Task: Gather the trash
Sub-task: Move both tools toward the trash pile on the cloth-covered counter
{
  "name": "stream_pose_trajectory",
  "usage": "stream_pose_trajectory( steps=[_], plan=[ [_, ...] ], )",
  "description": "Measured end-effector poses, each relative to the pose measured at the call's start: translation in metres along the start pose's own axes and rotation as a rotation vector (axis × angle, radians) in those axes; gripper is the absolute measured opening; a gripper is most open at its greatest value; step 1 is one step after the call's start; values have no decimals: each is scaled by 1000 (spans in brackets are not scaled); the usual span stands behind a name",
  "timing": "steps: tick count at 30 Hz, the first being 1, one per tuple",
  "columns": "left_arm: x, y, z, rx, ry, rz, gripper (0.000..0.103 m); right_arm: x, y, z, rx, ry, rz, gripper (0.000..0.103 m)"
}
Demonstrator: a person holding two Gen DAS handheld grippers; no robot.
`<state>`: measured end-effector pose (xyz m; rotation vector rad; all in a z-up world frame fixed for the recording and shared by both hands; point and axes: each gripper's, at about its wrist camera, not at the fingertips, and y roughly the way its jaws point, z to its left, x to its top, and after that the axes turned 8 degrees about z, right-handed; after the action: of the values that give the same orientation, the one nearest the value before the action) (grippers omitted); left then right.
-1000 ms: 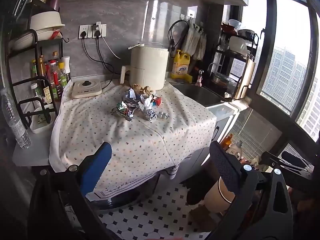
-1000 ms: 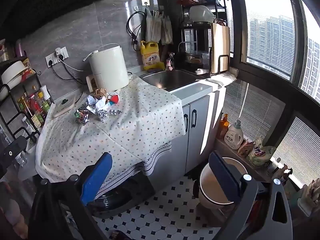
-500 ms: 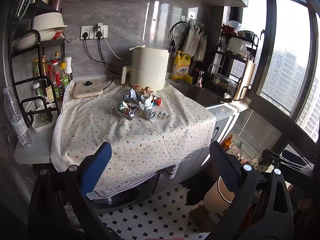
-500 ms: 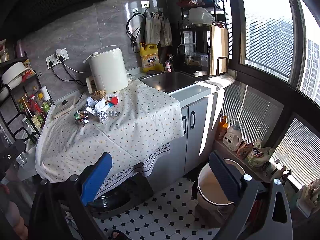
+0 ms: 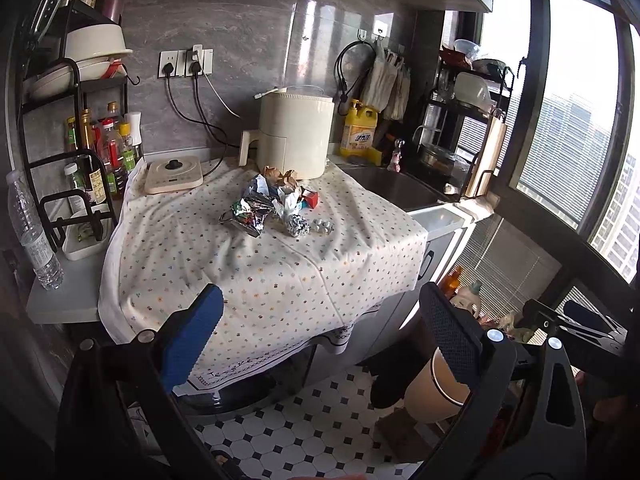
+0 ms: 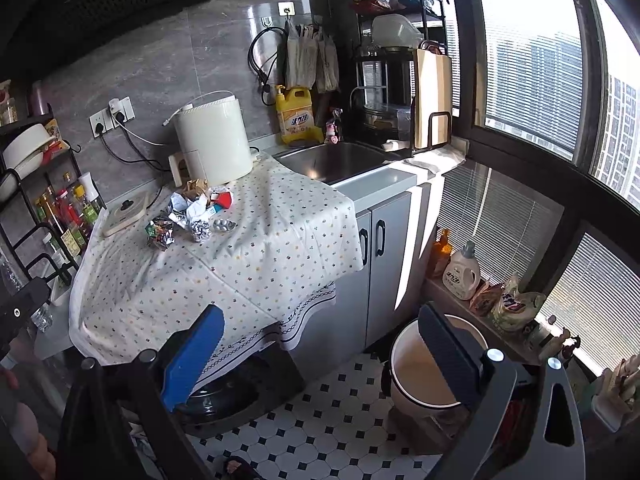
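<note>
Ahead of both grippers, well beyond their fingertips, one heap of trash (image 5: 276,204) lies on the dotted cloth (image 5: 256,272): one foil ball (image 5: 297,225), one blister pack (image 5: 322,225), one shiny wrapper (image 5: 248,216), one red carton (image 5: 310,199), plus crumpled papers too tangled to count. One white cooker (image 5: 295,135) stands behind the heap. One bin (image 6: 420,372) sits on the floor below the right gripper (image 6: 320,354), which is spread wide and empty, as is the left gripper (image 5: 320,340). Since the earlier frame, both have drawn slightly nearer the counter; the trash has not moved.
</note>
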<state>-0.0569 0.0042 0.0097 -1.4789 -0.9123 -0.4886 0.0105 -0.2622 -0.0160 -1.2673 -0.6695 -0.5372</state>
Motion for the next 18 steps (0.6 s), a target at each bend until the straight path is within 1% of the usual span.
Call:
stream_pose_trajectory(
  steps=[4, 11, 18],
  plan=[
    [-2, 1, -3, 4, 3, 8, 97, -2, 2, -4, 27, 31, 22, 95],
    [0, 6, -7, 9, 7, 24, 97, 1, 11, -4, -19, -3, 30, 95],
    [6, 21, -1, 18, -13, 45, 97, 14, 25, 2, -10, -10, 45, 95]
  ],
)
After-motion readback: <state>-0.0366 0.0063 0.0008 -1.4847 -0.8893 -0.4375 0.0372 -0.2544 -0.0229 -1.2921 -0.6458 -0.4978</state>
